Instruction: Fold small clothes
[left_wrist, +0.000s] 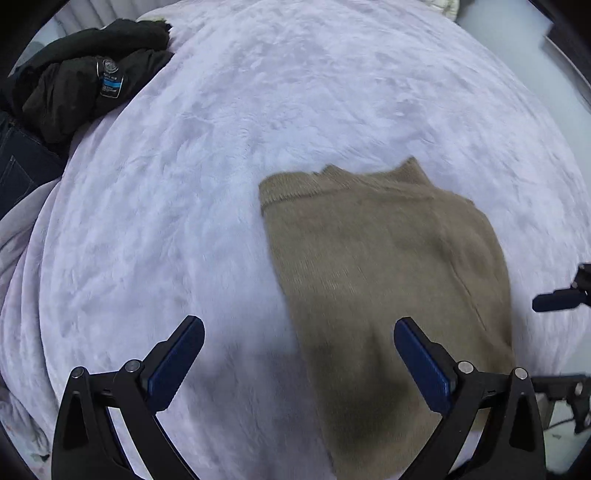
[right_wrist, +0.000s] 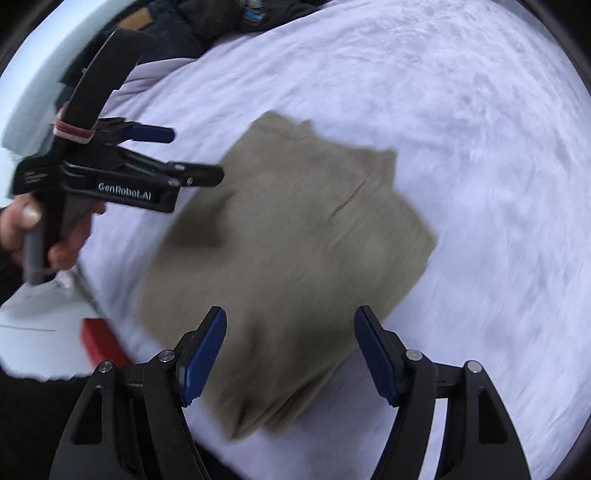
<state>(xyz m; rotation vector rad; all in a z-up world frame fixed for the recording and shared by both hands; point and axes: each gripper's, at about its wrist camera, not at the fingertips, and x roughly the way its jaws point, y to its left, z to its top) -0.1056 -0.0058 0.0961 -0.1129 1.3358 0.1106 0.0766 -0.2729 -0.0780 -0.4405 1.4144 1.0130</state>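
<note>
R wrist view, L→R: person's hand grips the handle of the left gripper, body printed "GenRobot.AI"; its fingers sit apart, nothing btwn them. Dark clothes piled at top edge, label there too blurred to read. Olive knit garment lies folded flat on the lilac plush blanket, centre of bed. Right gripper above garment's near edge, jaws wide apart, empty. L wrist view: garment right of centre, black jacket far left w/ unreadable tag
</note>
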